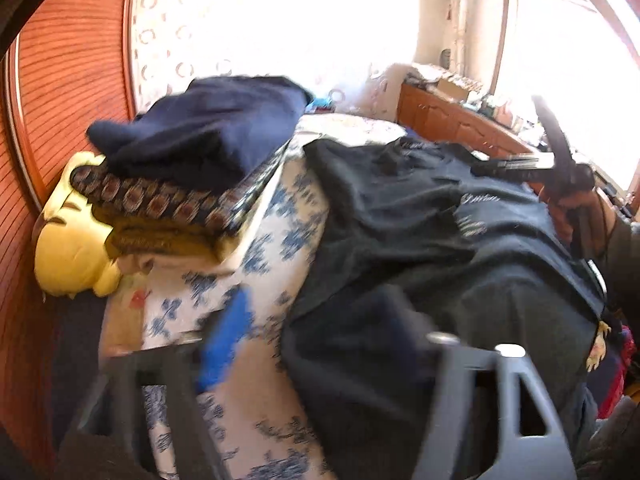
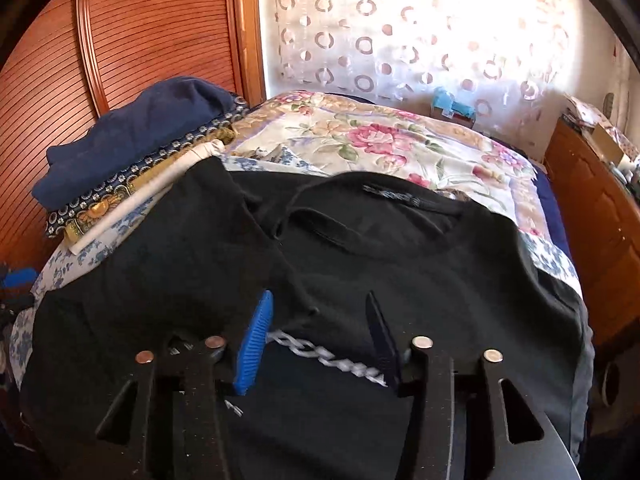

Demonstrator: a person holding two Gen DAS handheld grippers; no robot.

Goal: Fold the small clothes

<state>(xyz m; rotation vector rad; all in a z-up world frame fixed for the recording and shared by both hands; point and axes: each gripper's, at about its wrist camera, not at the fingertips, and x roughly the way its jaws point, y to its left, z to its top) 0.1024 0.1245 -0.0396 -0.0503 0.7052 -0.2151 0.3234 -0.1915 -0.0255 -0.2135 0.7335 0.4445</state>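
A black T-shirt lies spread on the bed, collar away from me, its left side folded inward. In the right wrist view my right gripper hovers just above the shirt's white lettering, open, with no cloth pinched between its pads. In the left wrist view the same black T-shirt covers the right half of the picture. My left gripper stands open over the shirt's near left edge, blurred, with its blue pad over the bedsheet. A hand holds the right gripper above the shirt's far side.
A stack of folded clothes topped by a navy garment sits at the bed's back left, beside a yellow plush toy. A floral bedspread lies beyond the shirt. A wooden wardrobe stands behind and a wooden dresser to the right.
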